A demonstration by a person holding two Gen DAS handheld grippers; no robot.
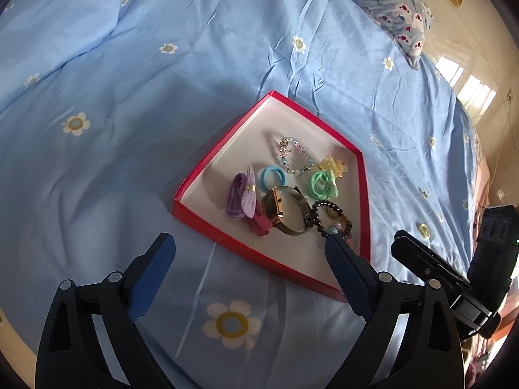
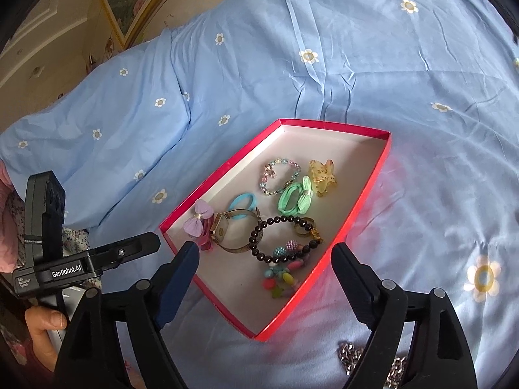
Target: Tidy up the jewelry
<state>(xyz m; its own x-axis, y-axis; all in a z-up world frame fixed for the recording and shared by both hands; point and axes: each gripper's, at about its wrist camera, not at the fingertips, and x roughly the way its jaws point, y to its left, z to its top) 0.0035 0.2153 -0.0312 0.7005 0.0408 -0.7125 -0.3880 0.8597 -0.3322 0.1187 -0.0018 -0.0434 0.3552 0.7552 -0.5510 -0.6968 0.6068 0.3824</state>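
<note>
Both tools hang open and empty above a blue flowered bed. The left tool [image 1: 249, 253] and right tool [image 2: 266, 259] frame a shallow red box [image 2: 373, 194], likely as the collecting tray. Inside lie a watch [image 2: 227, 230], a black bead bracelet [image 2: 275, 236], hair ties and clips. A silver chain [image 2: 353, 356] lies on the bed just near the box, partly hidden behind the right tool's finger.

My right gripper's finger [image 2: 366, 278] hid most of the silver chain [image 2: 352, 355] and the frame bottom cut the rest; my left finger [image 1: 347, 269] covered part of the dark bead bracelet [image 1: 331, 218] in the red box [image 1: 227, 236]
</note>
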